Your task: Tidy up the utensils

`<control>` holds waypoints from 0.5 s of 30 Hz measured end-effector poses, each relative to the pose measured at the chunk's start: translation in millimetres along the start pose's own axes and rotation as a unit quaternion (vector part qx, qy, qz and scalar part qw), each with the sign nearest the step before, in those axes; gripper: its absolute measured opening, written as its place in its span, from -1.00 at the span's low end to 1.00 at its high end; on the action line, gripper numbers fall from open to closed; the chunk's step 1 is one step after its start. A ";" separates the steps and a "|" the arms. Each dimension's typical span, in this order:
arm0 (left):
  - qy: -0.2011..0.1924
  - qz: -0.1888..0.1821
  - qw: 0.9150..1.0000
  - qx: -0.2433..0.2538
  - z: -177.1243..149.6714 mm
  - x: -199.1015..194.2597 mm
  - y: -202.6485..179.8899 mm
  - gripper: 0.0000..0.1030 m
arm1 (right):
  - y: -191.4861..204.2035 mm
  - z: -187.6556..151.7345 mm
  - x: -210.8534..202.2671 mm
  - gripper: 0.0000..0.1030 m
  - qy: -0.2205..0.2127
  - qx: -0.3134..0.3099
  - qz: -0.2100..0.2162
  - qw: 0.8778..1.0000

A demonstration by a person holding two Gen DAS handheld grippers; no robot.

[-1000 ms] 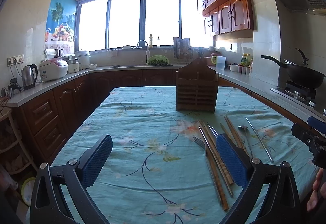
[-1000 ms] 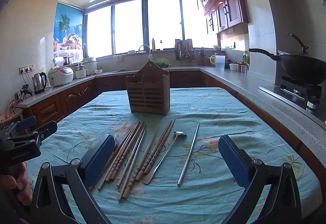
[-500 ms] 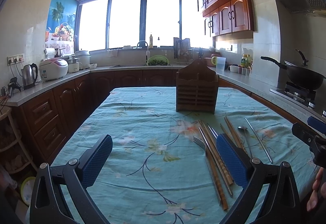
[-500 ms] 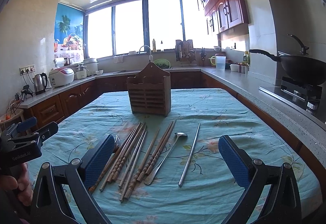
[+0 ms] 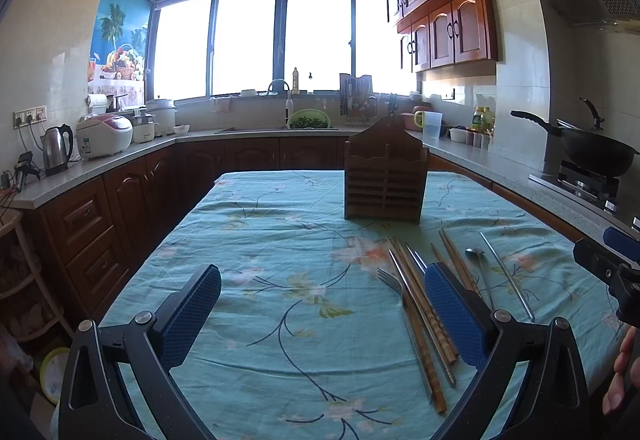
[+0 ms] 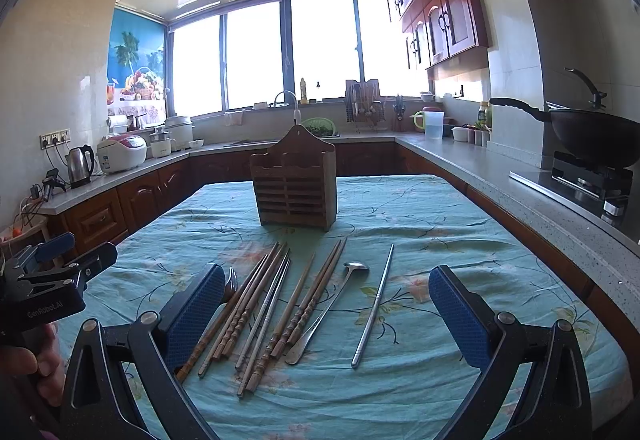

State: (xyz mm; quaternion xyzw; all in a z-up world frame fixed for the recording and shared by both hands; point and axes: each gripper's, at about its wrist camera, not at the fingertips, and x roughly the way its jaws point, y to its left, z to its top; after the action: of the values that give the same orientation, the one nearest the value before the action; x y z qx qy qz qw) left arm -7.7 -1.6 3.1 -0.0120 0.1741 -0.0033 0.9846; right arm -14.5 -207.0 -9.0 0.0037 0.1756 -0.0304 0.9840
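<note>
A brown wooden utensil holder (image 6: 295, 188) (image 5: 385, 176) stands upright mid-table. In front of it lie several wooden chopsticks (image 6: 248, 300) (image 5: 420, 304), metal chopsticks (image 6: 266, 304), a fork (image 6: 231, 282) (image 5: 390, 278), a long metal spoon (image 6: 334, 304) (image 5: 478, 264) and a lone metal stick (image 6: 374, 306) (image 5: 506, 274). My right gripper (image 6: 326, 316) hovers open just short of the utensils, nothing between its blue pads. Left of the pile, my left gripper (image 5: 322, 314) is open and empty; its right pad (image 5: 452, 316) hides part of the chopsticks.
The table wears a teal floral cloth (image 6: 420, 232). A counter wraps around it, with a wok (image 6: 592, 131) on the stove at right, a kettle (image 5: 56, 147) and rice cooker (image 5: 104, 135) at left. A hand (image 6: 32, 368) holds the left gripper's grip.
The right gripper has drifted slightly; the holder and utensils sit a little further right in its view. The left view is nearly unchanged. Both stay open.
</note>
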 end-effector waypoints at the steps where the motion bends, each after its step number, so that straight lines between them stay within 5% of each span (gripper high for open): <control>1: 0.000 0.000 1.000 0.000 0.2 0.2 0.0 0.98 | -0.1 0.0 0.0 0.99 0.000 0.000 0.000 1.000; 15: 0.007 -0.007 1.000 -0.008 -0.5 2.1 0.6 0.98 | 0.1 2.6 0.8 0.99 0.002 0.002 0.003 1.000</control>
State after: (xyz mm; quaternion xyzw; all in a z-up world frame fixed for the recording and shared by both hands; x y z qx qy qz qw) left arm -6.0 -1.0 1.9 -0.0207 0.1811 -0.0087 0.9832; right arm -12.8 -207.0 -6.8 0.0061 0.1779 -0.0273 0.9837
